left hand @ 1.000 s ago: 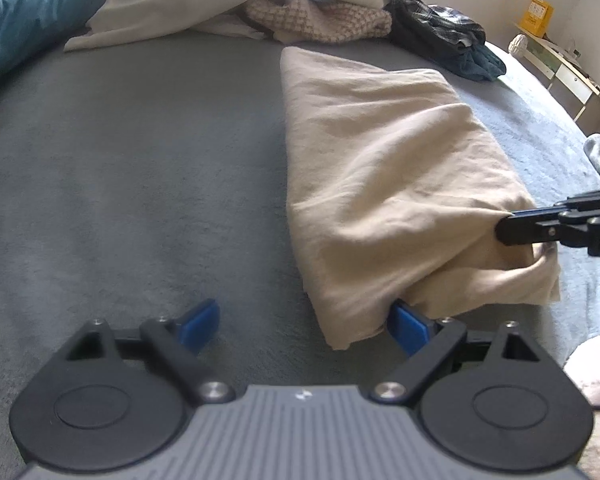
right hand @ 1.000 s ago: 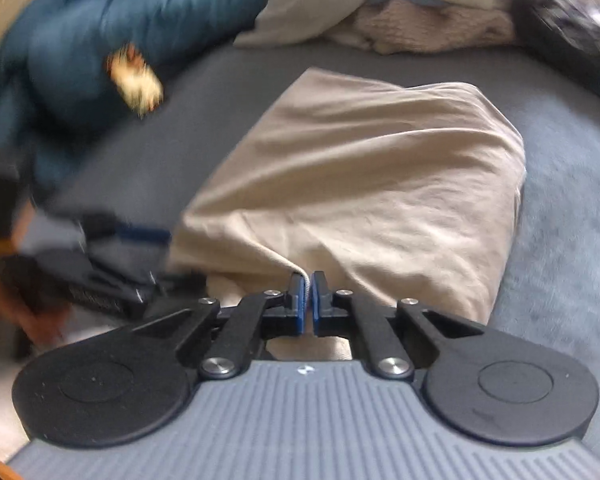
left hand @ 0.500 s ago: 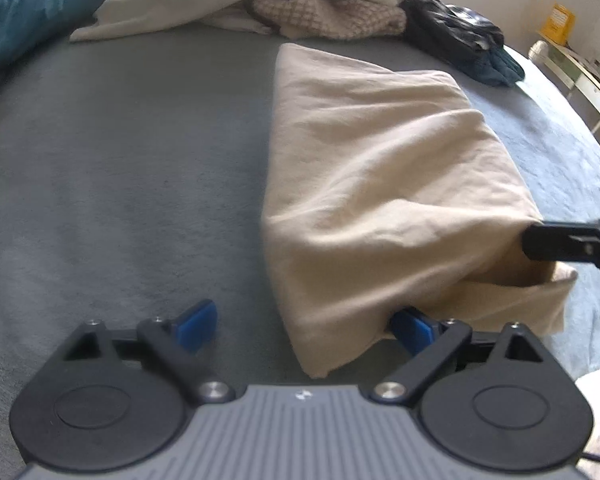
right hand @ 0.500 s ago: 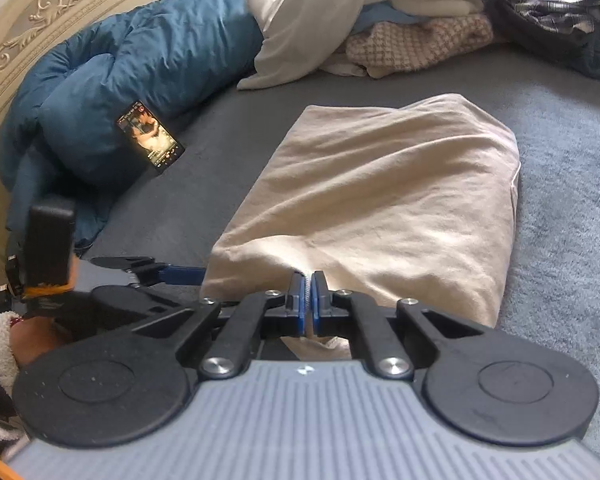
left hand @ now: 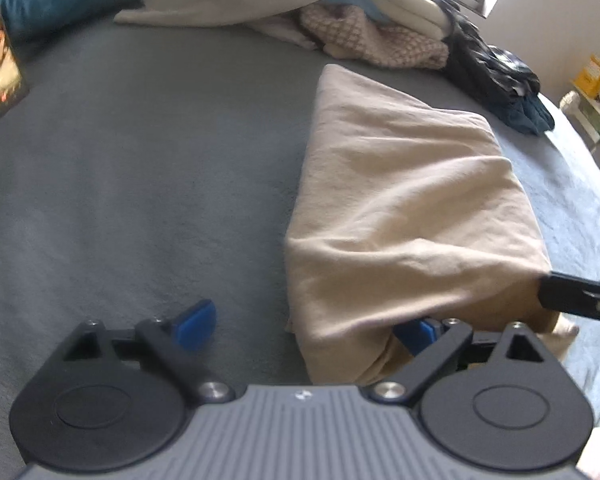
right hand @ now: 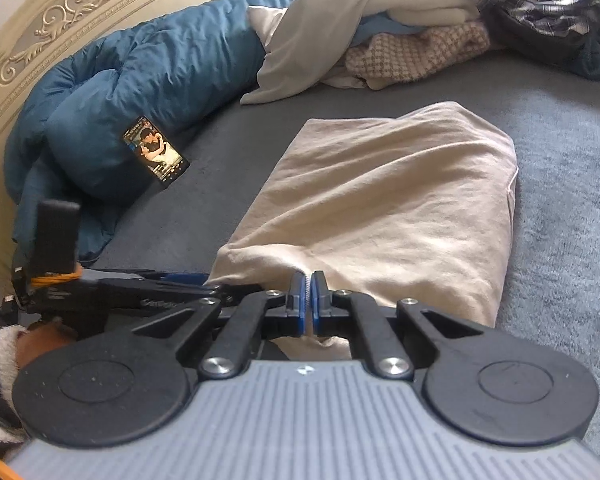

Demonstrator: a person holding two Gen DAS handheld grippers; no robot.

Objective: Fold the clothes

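We see a soft tan folded cloth [right hand: 380, 208] lying in the middle of the grey fuzzy bed cover [left hand: 132, 184]. In the left wrist view it fills the right half of the frame.

The right gripper [right hand: 310, 300] sits at the bottom middle of its own view. Its two blue pads are almost pressed together, and a thin bit of the tan cloth's near edge is pinched between them. The jaws are just starting to open a tiny bit. In the left wrist view, this gripper pokes in from the right edge as a black bar at the cloth's corner.

The left gripper [left hand: 304, 322] has its jaws spread wide. One blue pad [left hand: 196, 320] rests over the bare grey cover. The other blue pad is tucked under the cloth's near left corner, so we cannot be sure how much it touches.

At the top of both views lies a messy pile of other clothes [right hand: 416, 56]: white, knitted pink, and dark checked. A puffy blue blanket [right hand: 140, 92] sits in the upper left of the right wrist view, with a glowing phone [right hand: 156, 152] leaning on it.
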